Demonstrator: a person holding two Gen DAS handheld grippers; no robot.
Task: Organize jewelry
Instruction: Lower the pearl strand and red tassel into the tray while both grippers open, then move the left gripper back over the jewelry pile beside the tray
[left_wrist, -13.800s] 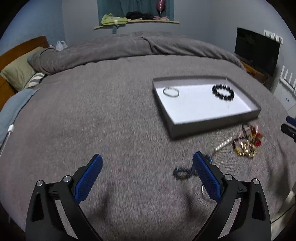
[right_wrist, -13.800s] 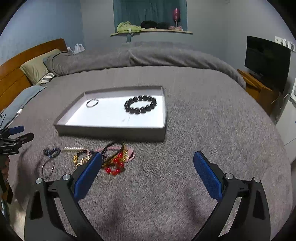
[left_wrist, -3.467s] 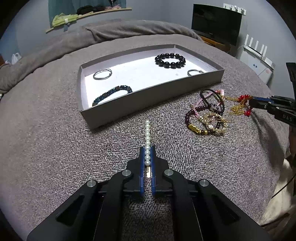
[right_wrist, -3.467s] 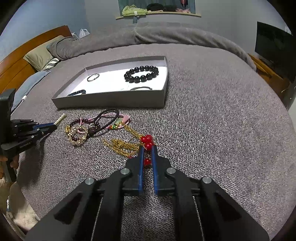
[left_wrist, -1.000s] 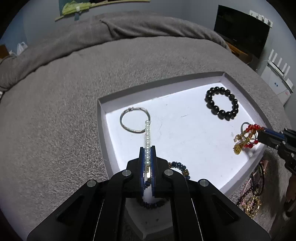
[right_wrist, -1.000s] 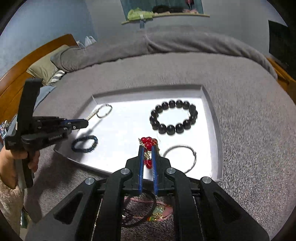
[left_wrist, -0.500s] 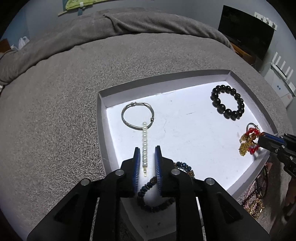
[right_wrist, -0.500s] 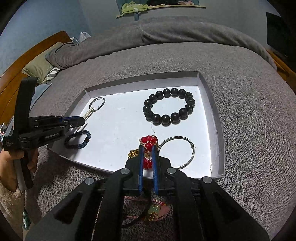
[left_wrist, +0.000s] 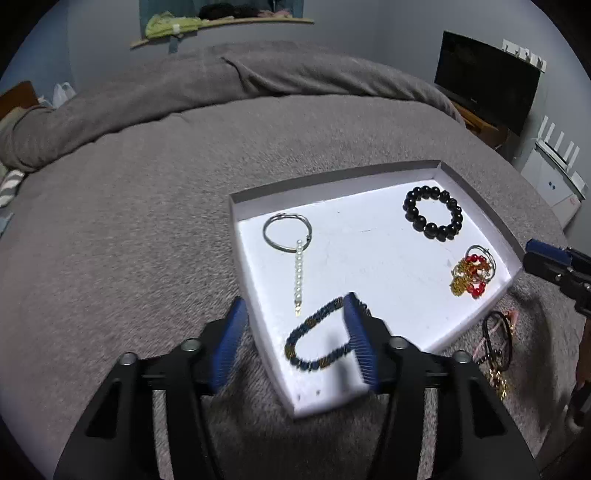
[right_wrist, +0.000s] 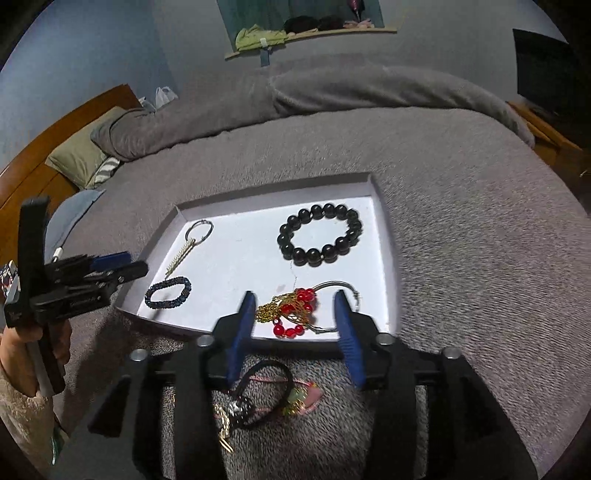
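- The jewelry sits mostly in a shallow grey tray (left_wrist: 334, 181) with a white floor, resting on the grey bedspread (left_wrist: 129, 206).
- A pearl strand (left_wrist: 298, 275) lies straight on the tray floor, its far end touching a thin silver ring (left_wrist: 287, 232) near the tray's far left corner.
- A blue-and-gold beaded bracelet (left_wrist: 317, 338) lies in the near left part of the tray; from the left wrist view one blue pad covers part of it.
- A black bead bracelet (right_wrist: 319, 235) lies toward the far right of the tray, apart from the rest.
- A gold chain with red beads (right_wrist: 290, 312) lies bunched at the near right edge, on top of a silver bangle (right_wrist: 341, 293).
- The left gripper (left_wrist: 297, 341) hangs over the tray's near left corner with its tongs spread apart and nothing between them.
- The right gripper (right_wrist: 295, 332) hangs over the near rim with its tongs likewise spread, the red-beaded chain showing in the gap but not touched.
- Outside the tray, on the bedspread just below its near rim, lies a tangle of black cord, pink cord and gold pieces (right_wrist: 258, 398).
- Farther off are a folded grey duvet (right_wrist: 332, 92), a pillow (right_wrist: 79, 157) against a wooden headboard (right_wrist: 55, 136), and a dark television (left_wrist: 487, 79) to the right.
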